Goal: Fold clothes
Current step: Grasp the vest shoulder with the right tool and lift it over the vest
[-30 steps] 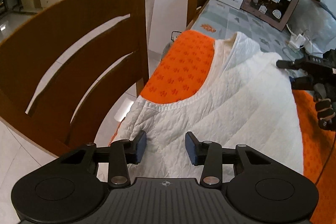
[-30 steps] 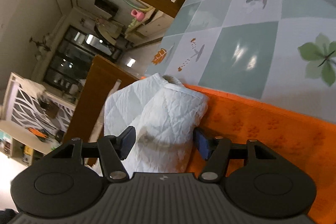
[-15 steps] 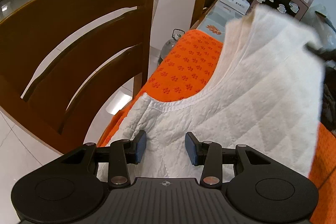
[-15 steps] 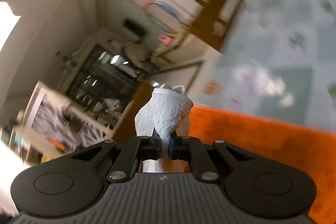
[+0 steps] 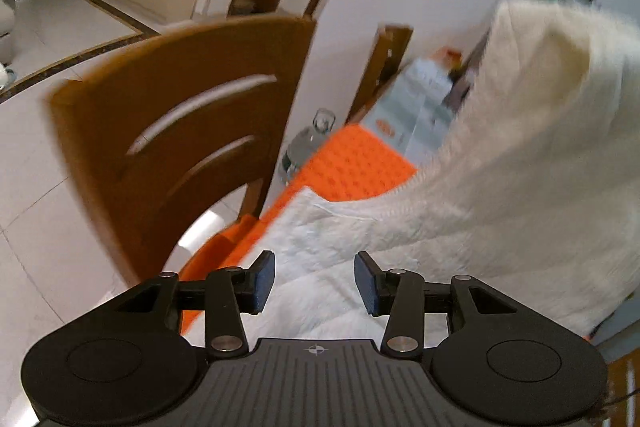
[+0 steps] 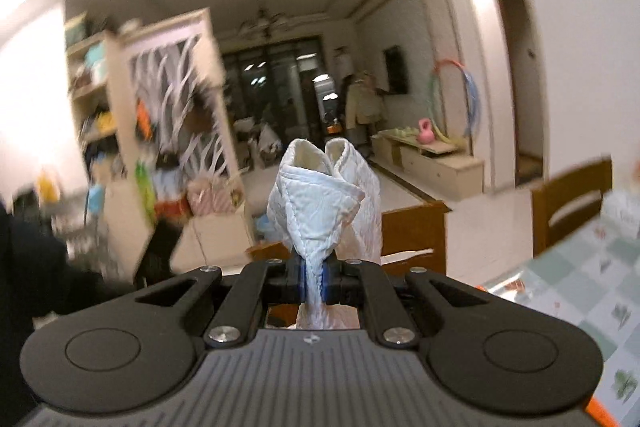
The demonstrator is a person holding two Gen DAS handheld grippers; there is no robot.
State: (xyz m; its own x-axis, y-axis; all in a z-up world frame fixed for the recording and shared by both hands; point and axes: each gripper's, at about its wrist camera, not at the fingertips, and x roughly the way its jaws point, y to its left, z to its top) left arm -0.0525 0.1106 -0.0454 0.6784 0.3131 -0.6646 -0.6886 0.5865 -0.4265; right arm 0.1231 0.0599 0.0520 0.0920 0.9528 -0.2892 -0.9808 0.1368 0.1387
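A white quilted garment lies partly on an orange mat, with its far right part lifted high and blurred. My left gripper hovers over the garment's near edge. Its jaws are opening, with fabric beneath and between them, and the pads do not press on it. In the right wrist view my right gripper is shut on a bunched fold of the white garment, held up in the air and facing the room.
A brown wooden chair stands close on the left of the mat. A second chair is at the table's far side. The patterned tablecloth shows at the lower right of the right wrist view. A clear bottle stands on the floor.
My right gripper closed on the garment's edge, then rose and rolled level with the fabric in it. My left gripper lifted and shifted. The garment's right part went up.
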